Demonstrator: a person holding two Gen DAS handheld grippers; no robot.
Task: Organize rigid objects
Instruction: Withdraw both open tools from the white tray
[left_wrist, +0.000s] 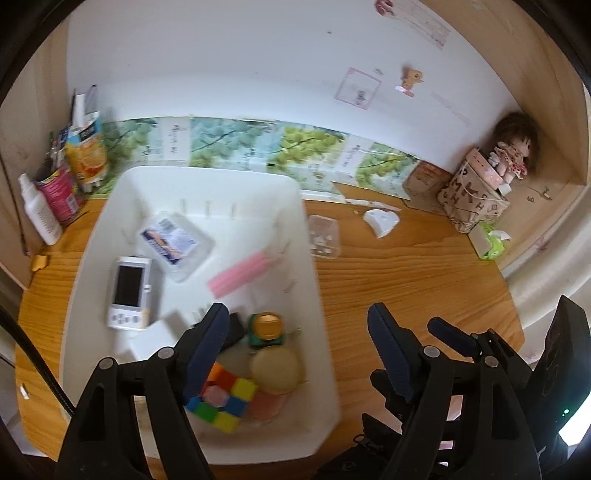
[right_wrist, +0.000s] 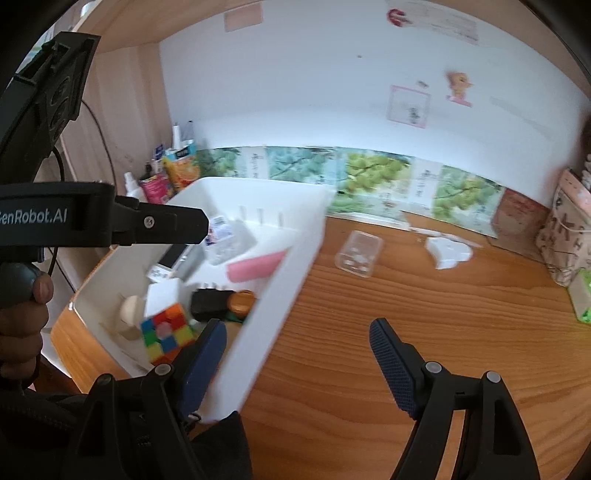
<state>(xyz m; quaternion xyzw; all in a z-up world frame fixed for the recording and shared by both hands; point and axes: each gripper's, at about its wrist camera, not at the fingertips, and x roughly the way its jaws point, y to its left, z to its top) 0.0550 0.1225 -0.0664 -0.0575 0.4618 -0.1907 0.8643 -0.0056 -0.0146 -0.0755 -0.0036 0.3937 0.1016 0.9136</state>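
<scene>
Rigid objects mostly lie in the white bin (left_wrist: 310, 266) toward the counter's (left_wrist: 424, 280) left edge. Both the left hand-held gripper (left_wrist: 295, 354) and right hand-held gripper (right_wrist: 295, 365) are released, empty, straddling the bin's wall; closing could tip it.

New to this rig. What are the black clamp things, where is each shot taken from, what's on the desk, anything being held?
No robot arm here: a person carries a hand-held two-finger gripper in each hand, each with a fisheye camera looking along its blue-padded fingers. One picture is from the left gripper, the other from the right gripper. Both stand open and hold nothing.

On the wooden desk sits a white plastic bin holding a colourful puzzle cube, a white handheld device with a dark screen, pink sticks and other small items. Outside the bin lie a small clear plastic box and a white heart-shaped piece.
</scene>
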